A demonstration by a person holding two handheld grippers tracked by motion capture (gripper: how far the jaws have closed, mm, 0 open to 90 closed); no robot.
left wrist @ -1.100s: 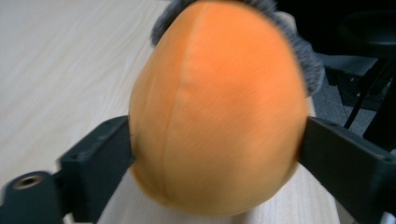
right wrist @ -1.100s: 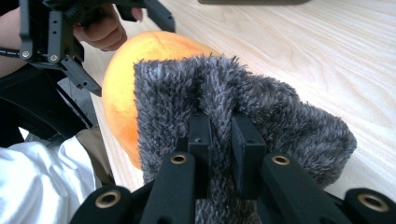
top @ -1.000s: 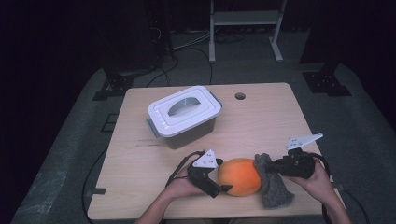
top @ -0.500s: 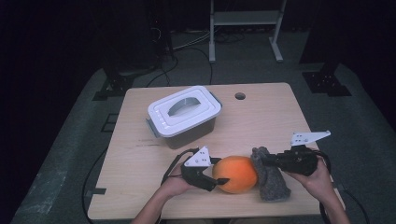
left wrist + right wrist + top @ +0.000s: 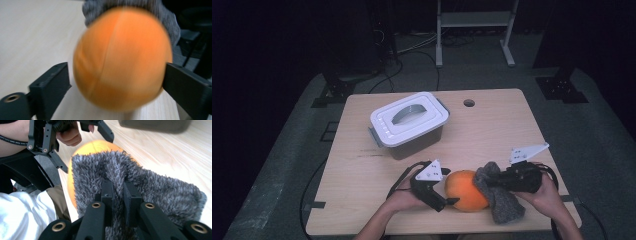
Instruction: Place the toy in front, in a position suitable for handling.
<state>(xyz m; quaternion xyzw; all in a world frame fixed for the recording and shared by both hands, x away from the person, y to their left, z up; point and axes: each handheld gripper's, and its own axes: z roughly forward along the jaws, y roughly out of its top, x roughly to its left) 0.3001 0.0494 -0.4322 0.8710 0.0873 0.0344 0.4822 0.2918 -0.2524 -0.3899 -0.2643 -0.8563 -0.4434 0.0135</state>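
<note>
Briefly, by position from left to right:

- Lidded box (image 5: 409,125) — grey tub with its white lid on, standing at the back left of the table (image 5: 512,125), well apart from the work and untouched.
- Left gripper (image 5: 443,196) — at the near edge, lying low and pointing toward the right. Its jaws have just been opening and stand wide with the orange ball between them. In the left gripper view one jaw shows a sliver of gap, the other sits at the ball's flank; judged as cradling, not clamping.
- Orange ball (image 5: 466,191) — resting on the table near the front edge, between the two grippers. Smooth skin with a faint seam, round all over. Judgement: light, possibly yielding a little, and slippery. It is liable to roll or squirt out of a shallow pinch, so hold should be taken across its widest girth, jaws level with its middle.
- Grey cloth (image 5: 502,205) — shaggy, soft and limp, draped against the ball's right side and trailing onto the table. Judgement: light and not fragile — any bunched fold will serve as a hold.
- Right gripper (image 5: 492,181) — jaws closed tight on a fold of the cloth, pile squeezed up on both sides of them in the right gripper view; grip looks secure.
</note>
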